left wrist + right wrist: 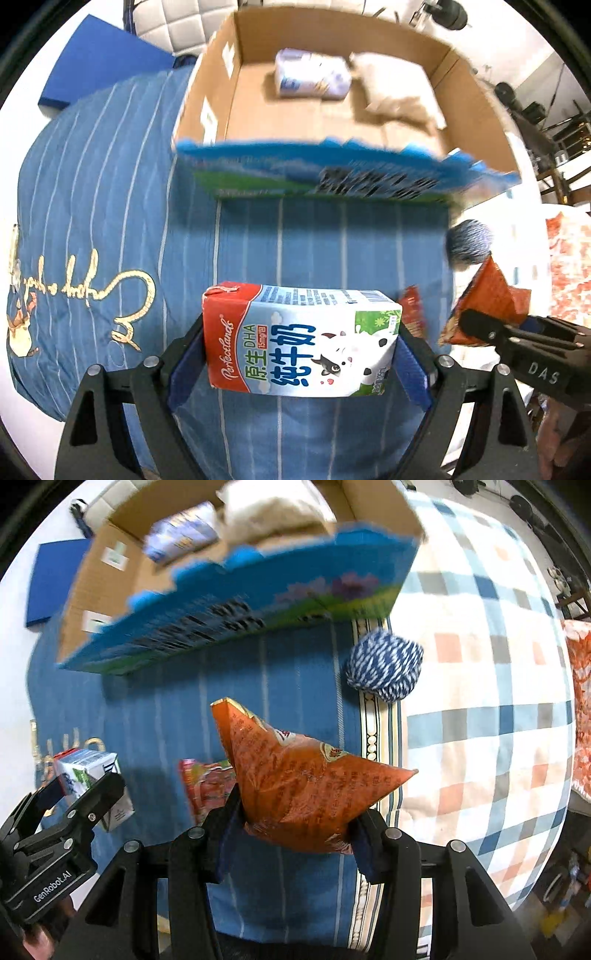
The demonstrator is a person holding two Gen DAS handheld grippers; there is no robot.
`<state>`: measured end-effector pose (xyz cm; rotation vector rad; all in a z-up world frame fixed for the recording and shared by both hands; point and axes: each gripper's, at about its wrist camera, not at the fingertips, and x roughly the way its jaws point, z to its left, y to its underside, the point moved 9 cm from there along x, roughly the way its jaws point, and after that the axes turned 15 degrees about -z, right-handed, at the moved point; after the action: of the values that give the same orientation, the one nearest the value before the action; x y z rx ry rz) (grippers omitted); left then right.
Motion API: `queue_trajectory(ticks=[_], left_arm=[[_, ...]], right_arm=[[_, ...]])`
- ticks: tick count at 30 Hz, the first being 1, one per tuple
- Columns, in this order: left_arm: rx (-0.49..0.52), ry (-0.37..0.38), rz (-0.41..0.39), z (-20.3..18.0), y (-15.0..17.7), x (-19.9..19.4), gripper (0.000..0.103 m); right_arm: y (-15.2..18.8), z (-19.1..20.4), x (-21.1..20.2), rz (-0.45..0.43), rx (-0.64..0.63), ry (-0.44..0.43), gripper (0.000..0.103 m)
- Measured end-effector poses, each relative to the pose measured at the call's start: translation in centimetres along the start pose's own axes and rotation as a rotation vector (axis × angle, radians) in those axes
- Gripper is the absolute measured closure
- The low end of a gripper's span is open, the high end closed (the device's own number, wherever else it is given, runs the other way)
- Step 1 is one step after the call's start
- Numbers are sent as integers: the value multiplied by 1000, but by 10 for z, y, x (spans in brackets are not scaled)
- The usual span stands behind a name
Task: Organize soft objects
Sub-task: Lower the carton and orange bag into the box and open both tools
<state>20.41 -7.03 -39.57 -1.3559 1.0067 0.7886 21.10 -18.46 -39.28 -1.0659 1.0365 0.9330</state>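
My left gripper point(301, 356) is shut on a red, white and blue milk carton point(301, 339), its blue pads pressed on both ends. It hangs above a blue striped blanket point(110, 192). My right gripper point(295, 830) is shut on a crumpled orange snack bag point(306, 786). In the right wrist view the left gripper point(79, 786) appears at the lower left with the carton point(88, 770). A red snack packet point(207, 786) lies on the blanket. A blue-and-white yarn ball point(386, 666) rests at the blanket's edge.
An open cardboard box point(476, 96) with a blue printed flap point(332, 173) stands ahead; it holds a tissue pack point(312, 79) and a beige pillow point(395, 88). A checked quilt point(480, 664) lies to the right. A blue mat point(99, 62) lies far left.
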Motion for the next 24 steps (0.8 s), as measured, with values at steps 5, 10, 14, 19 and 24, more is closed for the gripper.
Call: queue_trajectory(ticks=[5, 10, 14, 19, 24], left_arm=[[-2, 40, -66, 1, -24, -37, 14], [-23, 86, -128, -9, -57, -57, 14], [-22, 103, -197, -13, -90, -71, 14], [-10, 102, -248, -15, -135, -69, 14], [-4, 97, -215, -12, -171, -42, 14]], right_arm=[[-12, -2, -45, -61, -13, -50, 50], [-39, -9, -69, -135, -29, -98, 50], [-64, 3, -94, -184, -34, -126, 50], [-101, 7, -80, -210, -38, -121, 50], [-142, 7, -48, -194, -53, -87, 50]])
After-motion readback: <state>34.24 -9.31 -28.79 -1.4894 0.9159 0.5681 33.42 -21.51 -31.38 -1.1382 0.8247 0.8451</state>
